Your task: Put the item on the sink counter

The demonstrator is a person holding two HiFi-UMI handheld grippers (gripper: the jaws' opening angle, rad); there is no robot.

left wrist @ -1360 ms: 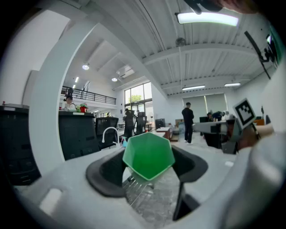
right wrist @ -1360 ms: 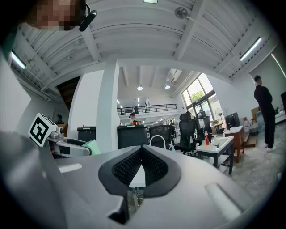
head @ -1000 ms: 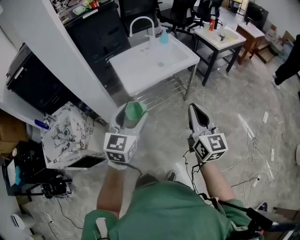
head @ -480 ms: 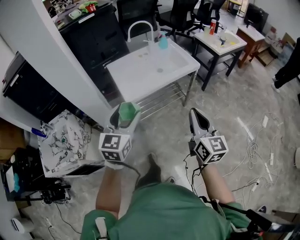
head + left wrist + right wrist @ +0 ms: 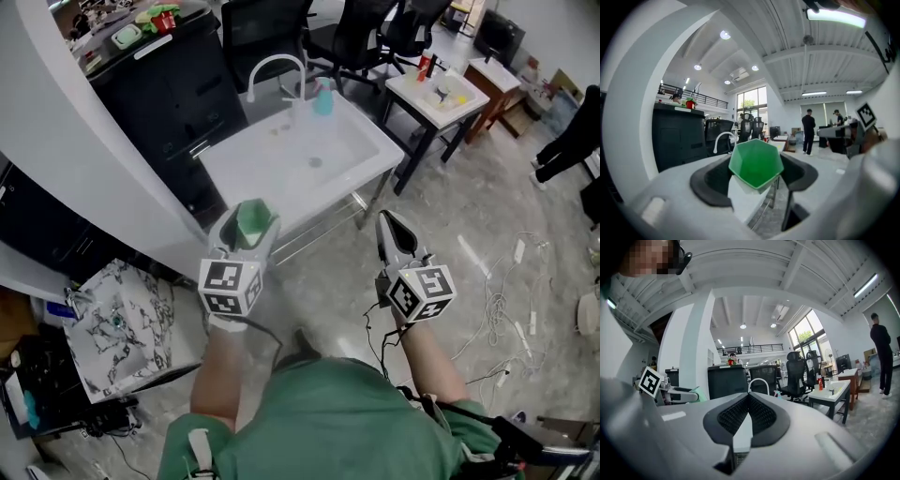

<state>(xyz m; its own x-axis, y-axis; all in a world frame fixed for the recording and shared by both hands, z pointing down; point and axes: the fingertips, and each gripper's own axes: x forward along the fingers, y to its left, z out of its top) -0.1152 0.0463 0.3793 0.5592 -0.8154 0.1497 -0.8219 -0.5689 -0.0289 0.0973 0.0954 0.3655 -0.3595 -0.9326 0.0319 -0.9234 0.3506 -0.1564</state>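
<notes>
My left gripper (image 5: 249, 223) is shut on a green faceted cup (image 5: 251, 220) with a white outside, and in the left gripper view the cup (image 5: 755, 165) fills the space between the two black pads. It hangs just short of the near edge of the white sink counter (image 5: 246, 161). The sink has a curved white tap (image 5: 272, 73) at its far side. My right gripper (image 5: 394, 231) is shut with nothing in it, to the right over the floor; in the right gripper view its pads (image 5: 761, 417) meet.
A teal soap bottle (image 5: 322, 97) stands at the sink's back corner. A black cabinet (image 5: 178, 89) and a white pillar (image 5: 89, 159) lie to the left, a small white table (image 5: 441, 94) and office chairs at the back right. Cables (image 5: 506, 300) lie on the floor.
Both grippers have moved forward towards the sink, which now lies nearer in the head view. The cup stays held in the left gripper; the right stays shut.
</notes>
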